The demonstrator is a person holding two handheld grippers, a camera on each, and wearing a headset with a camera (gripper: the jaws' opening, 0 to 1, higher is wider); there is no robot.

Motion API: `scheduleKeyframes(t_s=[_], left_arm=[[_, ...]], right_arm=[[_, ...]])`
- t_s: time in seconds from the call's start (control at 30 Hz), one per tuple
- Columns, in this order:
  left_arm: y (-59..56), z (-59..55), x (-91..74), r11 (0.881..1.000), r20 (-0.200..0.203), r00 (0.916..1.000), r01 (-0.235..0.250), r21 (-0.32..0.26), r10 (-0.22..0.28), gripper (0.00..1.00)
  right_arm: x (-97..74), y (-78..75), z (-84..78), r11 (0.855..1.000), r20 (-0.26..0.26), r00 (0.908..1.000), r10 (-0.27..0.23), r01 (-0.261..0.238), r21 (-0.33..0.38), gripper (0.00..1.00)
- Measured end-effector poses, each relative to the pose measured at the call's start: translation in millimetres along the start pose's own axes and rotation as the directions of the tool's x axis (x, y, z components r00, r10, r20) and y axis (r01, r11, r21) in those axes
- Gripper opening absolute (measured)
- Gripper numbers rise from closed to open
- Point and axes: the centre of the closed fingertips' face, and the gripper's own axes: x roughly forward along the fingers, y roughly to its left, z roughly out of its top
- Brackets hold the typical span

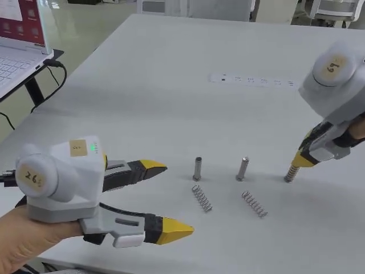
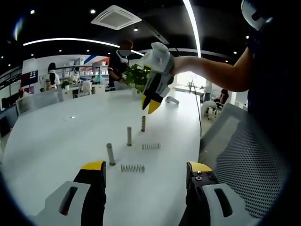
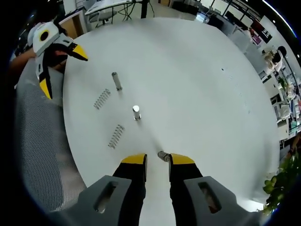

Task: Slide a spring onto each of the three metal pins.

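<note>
Room is left all round three pins (image 1: pixel 243 169) on the table (image 1: pixel 142 103); two springs (image 1: pixel 201 198) are laid at their six o'clock. Jaws of the left gripper (image 1: pixel 178 198) are spread; the right gripper (image 1: pixel 301 162) is held at the spring-clad three-o'clock pin (image 1: pixel 292 173), clench not discernible.

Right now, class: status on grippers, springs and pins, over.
Left gripper open, empty. Right gripper slightly open over third pin, spring on it. Two pins bare, two springs loose beside them. Nothing in the way.

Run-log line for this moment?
done: fitted spring | loose springs: two | bare pins: two | left gripper: open | right gripper: open, above fitted spring
</note>
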Motion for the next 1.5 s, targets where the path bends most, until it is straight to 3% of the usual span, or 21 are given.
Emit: scheduleKeyframes(t_s=[0.27,0.4,0.6,0.9,1.23,1.5], left_arm=[[-1.2,0.2,-1.5,1.0,0.002,1.0,0.001,0.004,-0.001,0.65],[-1.8,0.1,-2.3,1.0,0.004,1.0,0.001,0.007,-0.001,0.65],[-1.5,1.0,-2.8,1.0,0.01,1.0,-0.001,0.009,0.001,0.65],[-3.5,0.6,-0.7,1.0,0.008,0.9999,0.008,0.011,-0.008,0.65],[-4.6,1.0,0.2,1.0,0.009,0.9999,0.013,0.012,-0.013,0.64],[-5.2,0.3,0.2,1.0,0.01,0.9998,0.016,0.012,-0.016,0.64]], right_arm=[[0.0,36.5,24.1,0.998,0.047,0.9976,0.052,-0.05,-0.045,0.16],[12.2,51.7,21.9,0.996,0.031,0.996,0.084,-0.082,-0.046,0.16],[34.5,70.5,4.6,0.993,-0.009,0.9927,0.12,-0.12,-0.017,0.16],[57.0,74.5,-12.2,0.988,-0.01,0.9917,0.128,-0.127,0.084,0.16],[69.3,73.8,-8.7,0.982,-0.006,0.9947,0.103,-0.1,0.159,0.15],[75.6,71.3,-10.7,0.975,-0.036,0.9968,0.071,-0.062,0.214,0.14]])
